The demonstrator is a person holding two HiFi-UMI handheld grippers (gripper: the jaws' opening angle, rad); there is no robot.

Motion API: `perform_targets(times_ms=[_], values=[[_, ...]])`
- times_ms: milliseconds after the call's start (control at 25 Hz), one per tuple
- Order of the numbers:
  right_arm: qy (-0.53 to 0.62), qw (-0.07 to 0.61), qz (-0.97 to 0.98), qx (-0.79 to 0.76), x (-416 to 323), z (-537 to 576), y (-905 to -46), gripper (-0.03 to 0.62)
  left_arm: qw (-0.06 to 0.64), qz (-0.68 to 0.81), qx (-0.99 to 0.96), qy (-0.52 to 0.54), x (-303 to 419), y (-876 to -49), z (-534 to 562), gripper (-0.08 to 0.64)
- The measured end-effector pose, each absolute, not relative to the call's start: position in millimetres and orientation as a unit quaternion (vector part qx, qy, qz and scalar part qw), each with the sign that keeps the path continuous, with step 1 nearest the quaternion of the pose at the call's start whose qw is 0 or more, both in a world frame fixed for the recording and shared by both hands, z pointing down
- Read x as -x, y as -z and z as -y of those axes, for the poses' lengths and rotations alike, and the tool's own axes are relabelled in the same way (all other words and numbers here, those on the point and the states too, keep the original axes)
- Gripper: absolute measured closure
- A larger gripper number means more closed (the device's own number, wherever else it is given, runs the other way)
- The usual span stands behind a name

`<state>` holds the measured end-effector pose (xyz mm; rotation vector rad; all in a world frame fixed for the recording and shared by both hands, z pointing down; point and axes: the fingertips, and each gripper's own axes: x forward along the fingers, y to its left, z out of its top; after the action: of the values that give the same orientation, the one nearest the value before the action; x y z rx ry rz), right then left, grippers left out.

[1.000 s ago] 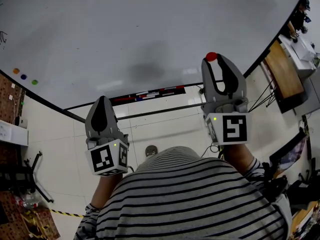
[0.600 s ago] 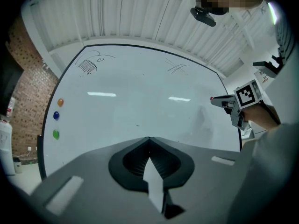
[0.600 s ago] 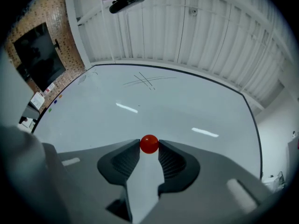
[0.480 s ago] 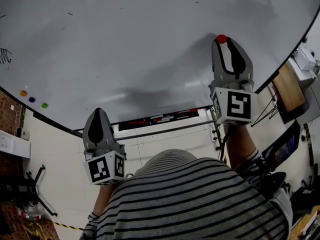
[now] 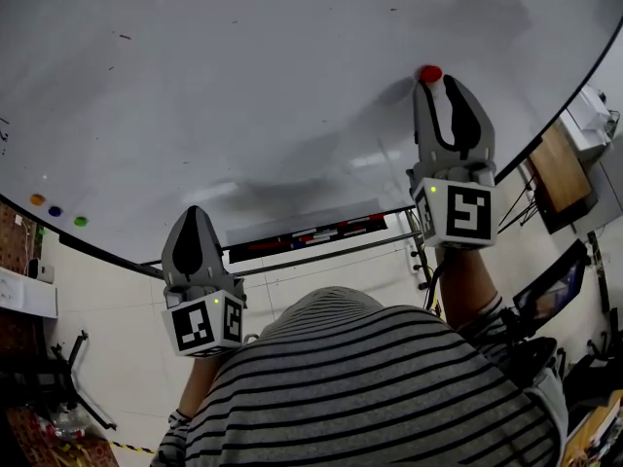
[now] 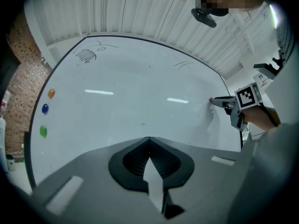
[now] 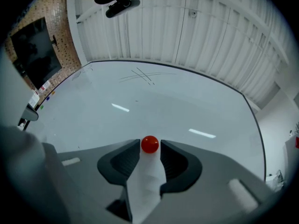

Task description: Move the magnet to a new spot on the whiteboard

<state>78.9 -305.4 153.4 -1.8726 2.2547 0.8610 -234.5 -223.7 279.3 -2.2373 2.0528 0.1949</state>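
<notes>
A small red round magnet (image 5: 429, 73) touches the whiteboard (image 5: 243, 86) at the upper right. My right gripper (image 5: 436, 78) is raised to the board and shut on the magnet, which sits between its two tips (image 7: 150, 144). The left gripper view shows the same magnet (image 6: 211, 99) at the tips of the right gripper (image 6: 219, 101), far right on the board. My left gripper (image 5: 193, 210) hangs lower at the left, short of the board, shut and holding nothing (image 6: 149, 138).
Orange (image 5: 37, 199), blue (image 5: 55, 211) and green (image 5: 80, 221) magnets stick to the board's far left edge. A marker tray (image 5: 302, 233) with pens runs along the board's lower edge. Faint pen scribbles (image 6: 86, 55) mark the board's top left. A wooden desk (image 5: 560, 168) stands right.
My right gripper has risen with the red magnet and brought it up against the whiteboard. The left gripper has stayed low and shut.
</notes>
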Motion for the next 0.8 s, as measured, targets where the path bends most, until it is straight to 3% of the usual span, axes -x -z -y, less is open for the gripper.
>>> perform_targets(times_ms=[520, 800], values=[[-0.238, 0.074, -0.78, 0.574, -95.6, 228.8, -178.8, 0.476, 0.053, -0.652, 0.754, -0.063, 174.5, -276.1, 187.0, 0.545], [-0.189, 0.063, -0.797, 0.57, -127.1, 166.0, -220.9, 0.589, 0.047, -0.641, 0.764, -0.059, 121.8, -287.9, 135.0, 0.545]])
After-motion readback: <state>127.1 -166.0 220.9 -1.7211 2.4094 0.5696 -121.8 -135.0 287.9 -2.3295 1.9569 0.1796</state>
